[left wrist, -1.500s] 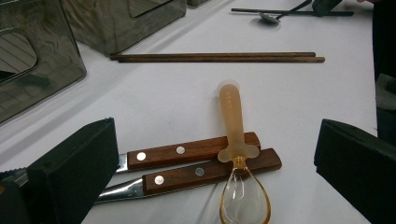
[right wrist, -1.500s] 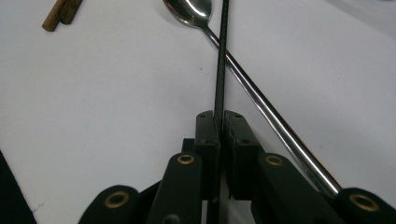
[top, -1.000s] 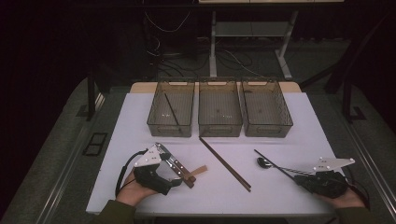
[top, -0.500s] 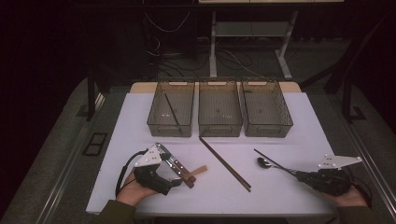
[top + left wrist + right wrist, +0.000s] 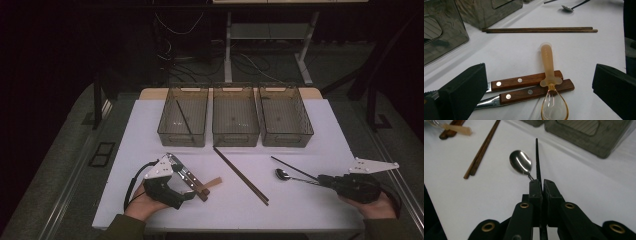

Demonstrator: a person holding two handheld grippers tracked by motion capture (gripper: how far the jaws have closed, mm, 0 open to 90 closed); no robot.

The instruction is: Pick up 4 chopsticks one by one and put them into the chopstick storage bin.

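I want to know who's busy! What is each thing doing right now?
Right gripper: shut on black chopstick.
Left gripper: open, holding nothing.
Metal spoon: lying on table.
Clear spoon: resting across two knives.
Wooden chopsticks: lying together.
Left bin: holds one chopstick.

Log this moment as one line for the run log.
right claw: shut on black chopstick | metal spoon: on table beside it | left claw: open over wooden-handled knives, amber spoon
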